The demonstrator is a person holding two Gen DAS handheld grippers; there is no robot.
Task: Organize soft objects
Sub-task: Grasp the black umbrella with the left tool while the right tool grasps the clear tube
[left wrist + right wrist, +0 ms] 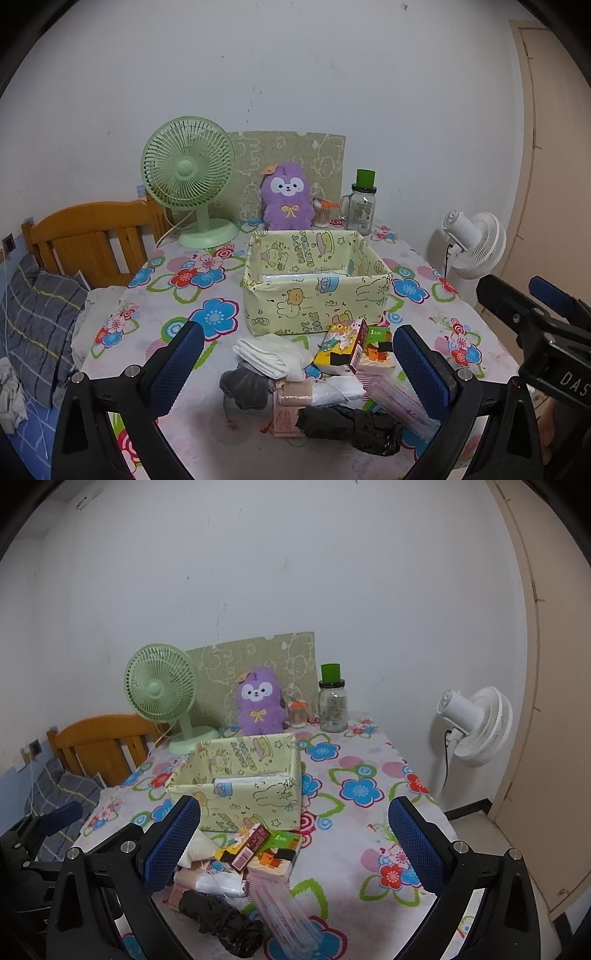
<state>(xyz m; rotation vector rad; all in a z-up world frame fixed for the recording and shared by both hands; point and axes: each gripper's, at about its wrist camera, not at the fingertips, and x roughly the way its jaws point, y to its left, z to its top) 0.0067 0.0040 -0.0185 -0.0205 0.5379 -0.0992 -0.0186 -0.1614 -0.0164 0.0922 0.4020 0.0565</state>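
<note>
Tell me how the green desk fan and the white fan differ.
The green desk fan stands on the flower-print tablecloth at the back left, by the wall; the white fan stands off the table, beyond its right edge. The green fan faces the camera, its grille front showing; the white fan is turned away, showing its motor housing. The green fan's pale cord trails leftward; the white fan's cord is black. Both have round grilles.

Flower-cloth table [177, 325]: yellow box [314, 299] mid-frame, soft pile [314, 384] lower centre, green fan [190, 177], purple plush [288, 199], jar [360, 210] behind
</note>
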